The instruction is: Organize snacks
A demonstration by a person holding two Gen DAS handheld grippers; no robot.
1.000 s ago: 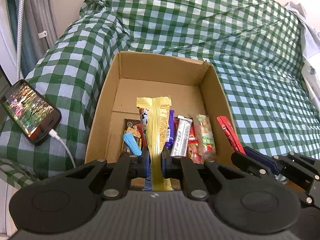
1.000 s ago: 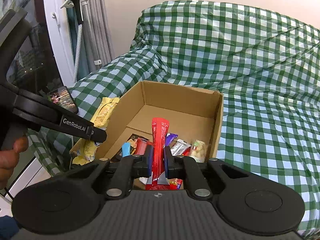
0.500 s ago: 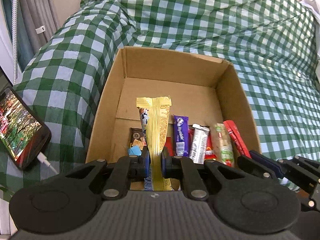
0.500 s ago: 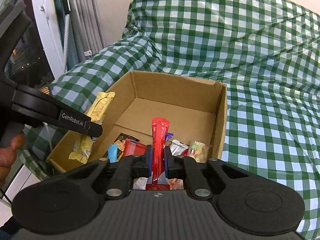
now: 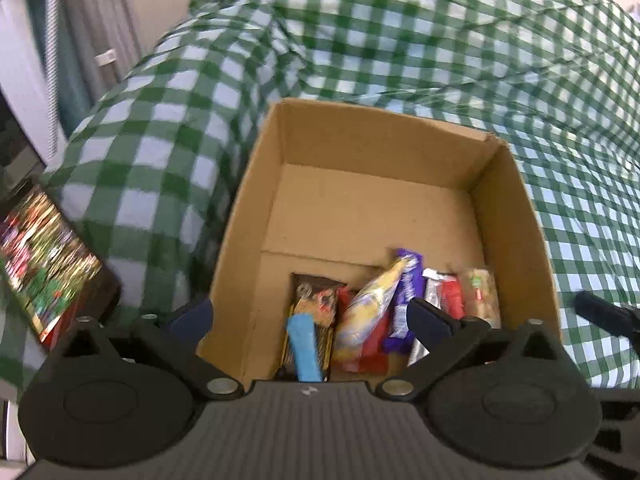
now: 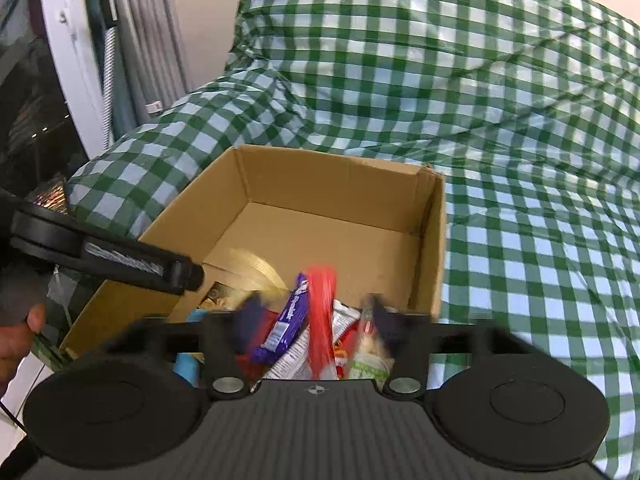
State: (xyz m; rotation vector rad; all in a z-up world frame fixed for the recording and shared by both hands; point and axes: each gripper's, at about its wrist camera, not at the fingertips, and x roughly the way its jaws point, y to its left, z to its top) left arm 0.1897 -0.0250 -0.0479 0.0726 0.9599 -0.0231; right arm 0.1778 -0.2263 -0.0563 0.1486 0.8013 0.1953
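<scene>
An open cardboard box (image 5: 508, 216) sits on a green checked cover and also shows in the right wrist view (image 6: 434, 240). My left gripper (image 5: 308, 316) is open above its near end. The yellow snack bar (image 5: 370, 304) lies loose among the snacks, next to a purple bar (image 5: 404, 304), a blue bar (image 5: 306, 344) and a brown packet (image 5: 316, 296). My right gripper (image 6: 312, 312) is open, blurred. The red snack stick (image 6: 322, 312) stands between its fingers, blurred, touching neither. The left gripper's finger (image 6: 136, 266) reaches over the box's left wall.
A phone (image 5: 44, 264) with a lit screen lies on the cover left of the box. Curtains and a white frame (image 6: 120, 40) stand at the far left. The checked cover (image 6: 520, 120) spreads behind and right of the box. The box's far half shows bare cardboard.
Both grippers have opened. The yellow bar has dropped from the left gripper into the box. The red stick is out of the right gripper's grip and falling among the snacks.
</scene>
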